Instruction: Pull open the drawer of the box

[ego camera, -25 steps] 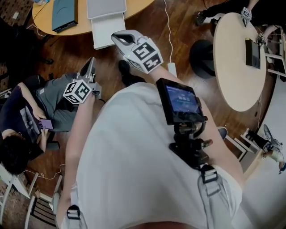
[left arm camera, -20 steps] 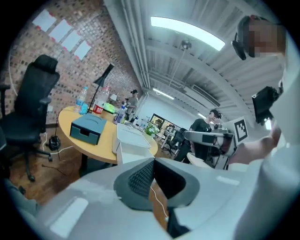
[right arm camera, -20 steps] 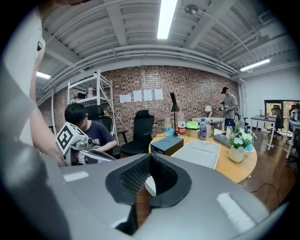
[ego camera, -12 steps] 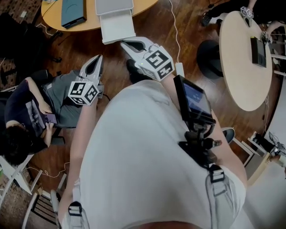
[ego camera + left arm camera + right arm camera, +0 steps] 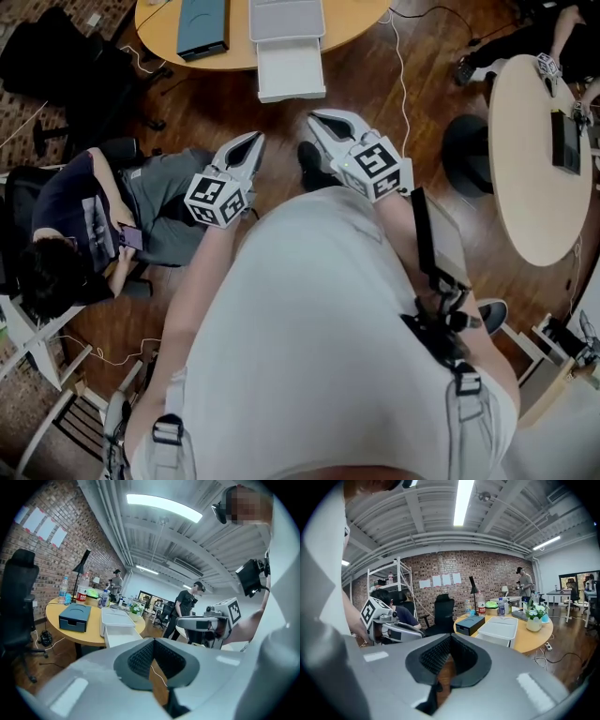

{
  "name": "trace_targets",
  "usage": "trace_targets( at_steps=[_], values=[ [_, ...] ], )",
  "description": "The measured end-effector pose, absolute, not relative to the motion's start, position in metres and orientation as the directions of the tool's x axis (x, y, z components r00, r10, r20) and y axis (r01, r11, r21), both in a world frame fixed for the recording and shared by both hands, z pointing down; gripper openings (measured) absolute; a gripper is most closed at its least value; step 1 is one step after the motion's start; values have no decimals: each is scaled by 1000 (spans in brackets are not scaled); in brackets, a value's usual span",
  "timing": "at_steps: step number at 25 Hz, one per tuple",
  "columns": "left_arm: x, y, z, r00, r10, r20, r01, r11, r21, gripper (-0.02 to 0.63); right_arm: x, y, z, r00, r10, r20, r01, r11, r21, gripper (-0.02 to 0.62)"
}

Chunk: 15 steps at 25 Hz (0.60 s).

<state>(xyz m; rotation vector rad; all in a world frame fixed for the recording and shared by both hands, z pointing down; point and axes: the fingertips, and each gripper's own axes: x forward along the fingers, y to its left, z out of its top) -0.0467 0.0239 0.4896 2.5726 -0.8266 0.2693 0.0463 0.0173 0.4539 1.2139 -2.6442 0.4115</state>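
the white box [image 5: 286, 17] sits on the round wooden counter [image 5: 361, 17], its drawer [image 5: 291, 73] standing out past the counter's edge. a teal box [image 5: 203, 23] lies just left of the white box. below the drawer and apart from it hover the left hand-held gripper [image 5: 254, 141] and right hand-held gripper [image 5: 320, 119] — both with jaws pressed together, holding nothing. far left of the white box, off the counter, a seated person [image 5: 84, 216] looks at a phone.
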Motion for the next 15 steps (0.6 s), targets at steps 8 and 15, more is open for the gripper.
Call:
trace_targets(
  at_steps=[8, 15],
  values=[
    [-47, 31, 490, 813, -489, 315, -577, -749, 326, 3, 43, 27, 467, -641, -702, 309, -764, 621, -175, 6],
    [-31, 43, 489, 810, -483, 332, -579, -749, 324, 3, 65, 38, 462, -637, -709, 303, -769, 612, -185, 6]
  ],
)
